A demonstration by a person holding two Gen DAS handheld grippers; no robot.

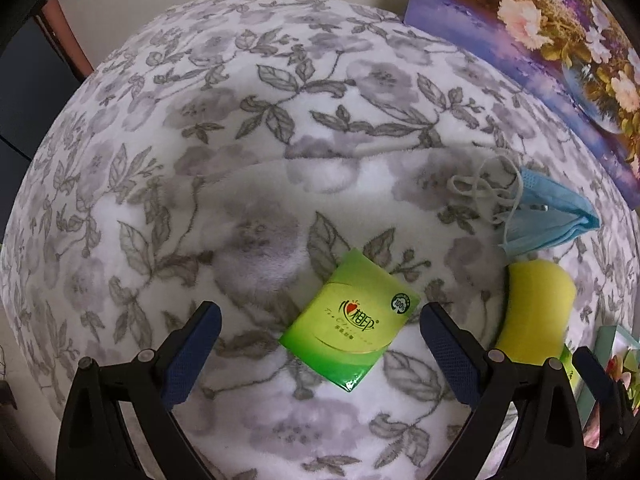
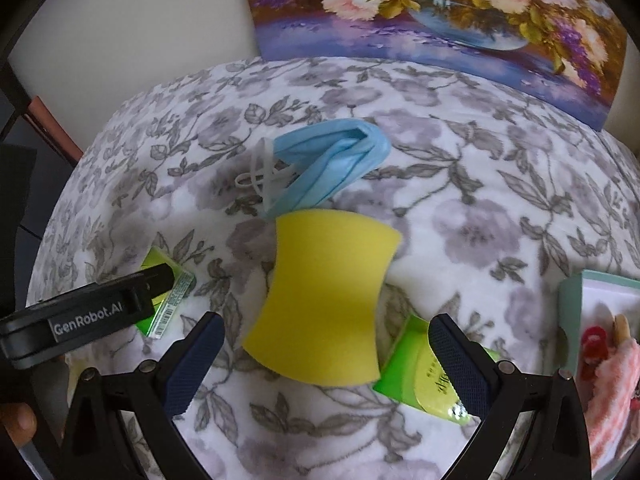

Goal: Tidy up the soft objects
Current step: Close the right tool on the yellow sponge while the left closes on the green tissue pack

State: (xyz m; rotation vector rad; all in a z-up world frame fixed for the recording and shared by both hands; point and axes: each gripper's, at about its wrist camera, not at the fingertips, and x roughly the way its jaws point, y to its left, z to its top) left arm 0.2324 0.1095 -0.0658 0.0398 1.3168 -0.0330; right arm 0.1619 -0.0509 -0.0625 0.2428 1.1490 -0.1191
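Our left gripper (image 1: 320,340) hangs with fingers spread over a green tissue pack (image 1: 349,321) near the middle of the floral blanket (image 1: 200,140). Our right gripper (image 2: 326,354), also spread wide, frames a yellow sponge (image 2: 326,296); a blue face mask (image 2: 332,160) lies just beyond it. We judge the sponge light and springy, best pinched across its narrow waist; the pack's film looks slippery.

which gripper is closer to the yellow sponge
Right. The right hand-held gripper is open with the yellow sponge between its fingers; the left hand-held gripper frames a green tissue pack beside it.
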